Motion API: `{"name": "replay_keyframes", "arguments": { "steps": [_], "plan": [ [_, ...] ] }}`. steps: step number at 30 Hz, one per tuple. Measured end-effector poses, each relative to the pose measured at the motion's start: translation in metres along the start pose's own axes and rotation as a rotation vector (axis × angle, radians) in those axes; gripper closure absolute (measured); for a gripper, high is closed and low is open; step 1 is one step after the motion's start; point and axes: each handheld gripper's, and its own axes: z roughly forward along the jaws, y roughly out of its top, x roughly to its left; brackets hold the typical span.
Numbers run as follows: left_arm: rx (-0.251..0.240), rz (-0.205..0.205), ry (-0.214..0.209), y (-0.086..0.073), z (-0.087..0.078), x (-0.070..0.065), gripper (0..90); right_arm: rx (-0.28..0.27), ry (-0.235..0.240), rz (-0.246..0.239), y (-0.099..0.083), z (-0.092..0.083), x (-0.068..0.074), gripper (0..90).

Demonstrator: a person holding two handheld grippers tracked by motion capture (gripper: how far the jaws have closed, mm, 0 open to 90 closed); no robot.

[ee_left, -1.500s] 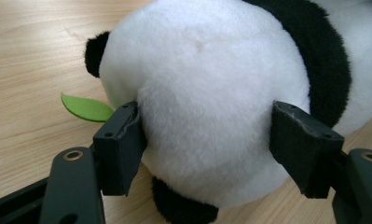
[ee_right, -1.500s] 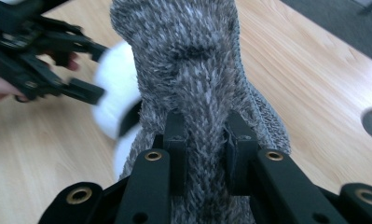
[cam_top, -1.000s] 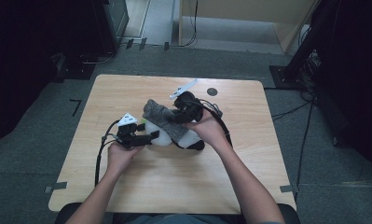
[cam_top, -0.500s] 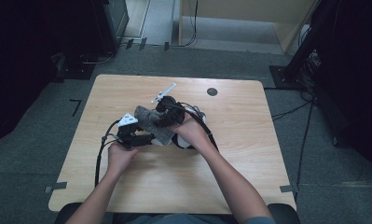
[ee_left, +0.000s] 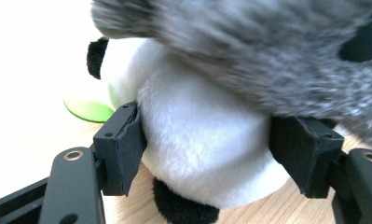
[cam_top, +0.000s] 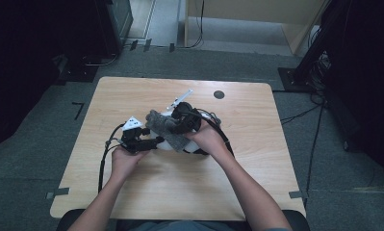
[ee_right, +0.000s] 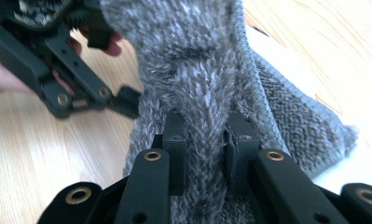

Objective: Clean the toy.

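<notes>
High view – scene: at a pale wooden table (cam_top: 257, 159), a person works a plush toy (cam_top: 166, 143) and a grey fuzzy cloth (cam_top: 168, 129) near the middle of the top, both forearms entering from the near edge
High view – left gripper (cam_top: 153, 142): sits on the left of the bundle, jaws pointing right into the white plush body
High view – right gripper (cam_top: 179, 126): comes in from the right and over the top, buried in the grey cloth, which drapes across the toy
High view – background: a small dark disc (cam_top: 219, 94) lies well apart on the far side of the table
Left gripper view – grip: the two black jaws stand fairly wide, and each pad (ee_left: 127, 149) presses a flank of the white plush toy (ee_left: 202, 149); the toy rests on the wood with a black foot below and a black ear at the far left
Left gripper view – cover: the grey cloth (ee_left: 277, 60) hangs blurred across the top of the toy; a green patch (ee_left: 88, 109) shows beyond it
Right gripper view – grip: the jaws are nearly together, pinching a fold of the grey cloth (ee_right: 207, 116) between them
Right gripper view – beyond: the left gripper (ee_right: 127, 100) and its hand sit at the far left
Step in hand: judged as laying the cloth over the toy while the left tongs steady it
Next move: likely calls for lowering the pinched fold until it settles on the toy, then easing the right jaws apart without dragging the cloth off
</notes>
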Motion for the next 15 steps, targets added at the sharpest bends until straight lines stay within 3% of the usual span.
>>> {"name": "replay_keyframes", "arguments": {
  "steps": [8,15],
  "plan": [
    [-0.003,-0.002,0.001,0.000,0.000,0.000,29.7,-0.022,-0.030,0.006,-0.016,-0.025,-0.005,75.0],
    [-0.004,-0.003,-0.002,0.000,0.000,0.000,29.6,-0.055,-0.049,0.039,-0.031,-0.045,-0.013,74.9]
  ]
}}
